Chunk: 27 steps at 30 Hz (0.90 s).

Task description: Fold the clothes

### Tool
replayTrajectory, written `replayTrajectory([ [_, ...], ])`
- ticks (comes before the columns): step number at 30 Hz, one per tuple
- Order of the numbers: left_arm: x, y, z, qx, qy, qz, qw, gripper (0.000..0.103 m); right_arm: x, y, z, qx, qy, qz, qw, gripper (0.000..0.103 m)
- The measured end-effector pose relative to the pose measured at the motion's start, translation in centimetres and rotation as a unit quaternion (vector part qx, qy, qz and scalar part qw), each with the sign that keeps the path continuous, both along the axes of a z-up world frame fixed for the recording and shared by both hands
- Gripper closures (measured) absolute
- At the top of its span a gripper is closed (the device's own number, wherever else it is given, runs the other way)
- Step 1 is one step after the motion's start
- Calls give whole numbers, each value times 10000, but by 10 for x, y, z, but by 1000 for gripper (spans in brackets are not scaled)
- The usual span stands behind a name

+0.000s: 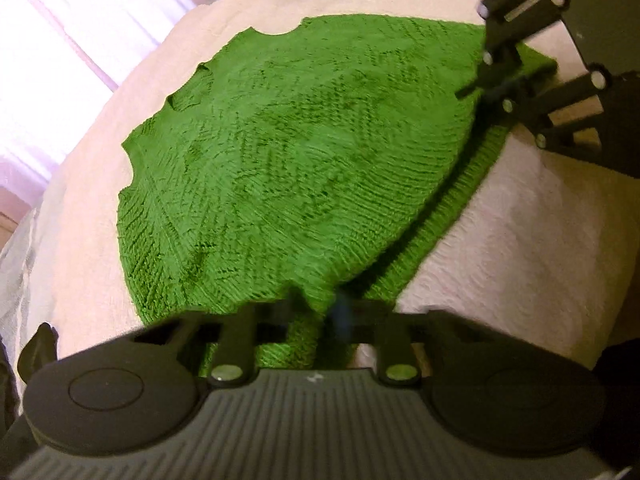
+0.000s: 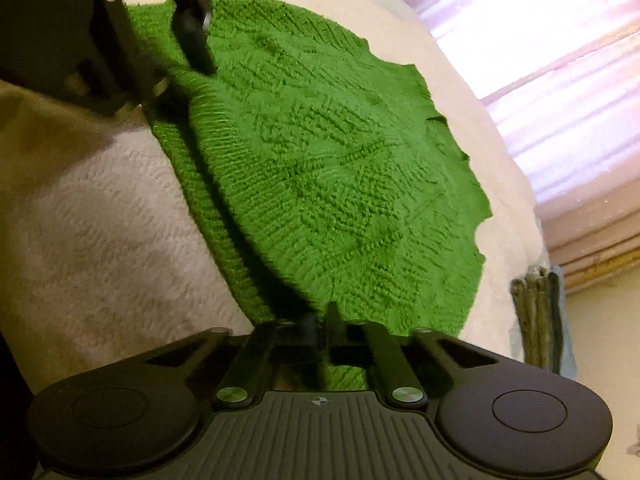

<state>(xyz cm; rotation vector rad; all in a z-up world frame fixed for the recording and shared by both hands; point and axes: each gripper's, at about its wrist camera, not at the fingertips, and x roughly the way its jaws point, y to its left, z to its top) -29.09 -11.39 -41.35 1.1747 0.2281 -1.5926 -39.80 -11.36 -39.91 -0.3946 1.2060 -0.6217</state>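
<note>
Both my tongs pinched on the near hem of the green knit top [image 1: 280,152]: left tongs [image 1: 320,312] on one corner, right tongs [image 2: 318,320] on the other. Garment stretches away from them across the bed [image 1: 520,248], neckline farthest.

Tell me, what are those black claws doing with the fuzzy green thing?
A person is folding a green knitted garment spread on a cream textured bedcover. The left claw and right claw are each pinched shut on the garment's near edge, at opposite ends. A folded grey-green cloth pile sits off to the side.
</note>
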Motion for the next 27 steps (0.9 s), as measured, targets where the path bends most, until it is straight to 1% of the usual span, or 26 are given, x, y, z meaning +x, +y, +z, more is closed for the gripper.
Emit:
replayTrajectory([
  [2,9,-4,10,-21,306,52,9995,101,-7,-4,8,206,75,4,9998,102],
  [4,19,-1,27,-43,685,-188,9975,102,-15,-7,17,416,171,11,9990,103],
  [5,19,3,28,59,645,-424,9970,102,-19,-6,20,509,254,101,9983,103],
  [7,19,11,28,267,562,-883,9941,103,-27,2,16,502,423,341,9973,103],
  [8,19,14,23,389,509,-1026,9927,103,-31,6,13,482,504,460,9965,103],
  [11,17,15,2,629,356,-1220,9899,103,-31,8,1,605,629,572,9945,102],
  [13,17,7,-5,811,422,-1152,9891,102,-30,3,-1,715,638,518,9940,102],
  [14,16,4,-8,865,407,-1141,9889,102,-29,0,-2,770,642,491,9937,93],
  [15,16,2,-8,886,362,-1140,9889,101,-30,-3,0,853,545,375,9942,92],
  [16,17,1,-5,905,417,-1088,9891,99,-33,-7,5,948,402,220,9944,88],
  [17,20,0,-2,932,505,-1010,9892,98,-38,-14,12,1116,185,-47,9936,71],
  [18,28,-1,5,1022,812,-765,9885,94,-46,-25,21,1374,-145,-464,9893,53],
  [19,39,-4,10,1159,1169,-463,9853,89,-55,-38,30,1652,-509,-922,9806,20],
  [20,51,-6,16,1279,1534,-146,9797,88,-67,-49,40,1896,-943,-1357,9679,18],
  [21,69,-7,24,1312,1967,261,9713,88,-81,-62,49,2180,-1405,-1834,9482,18],
  [22,86,-8,31,1329,2392,668,9595,88,-95,-76,57,2478,-1857,-2325,9220,18],
  [23,105,-7,36,1274,2802,1080,9453,86,-109,-89,60,2777,-2283,-2804,8900,18],
  [24,125,-7,41,1215,3201,1487,9277,83,-124,-103,60,3068,-2688,-3267,8526,18],
  [25,144,-7,45,1146,3571,1908,9072,77,-137,-115,58,3303,-3056,-3734,8112,18],
  [26,163,-8,43,1038,3810,2449,8855,74,-147,-124,51,3498,-3376,-4116,7709,18],
  [27,181,-9,41,937,4020,2962,8613,69,-158,-133,43,3676,-3673,-4448,7295,18],
])
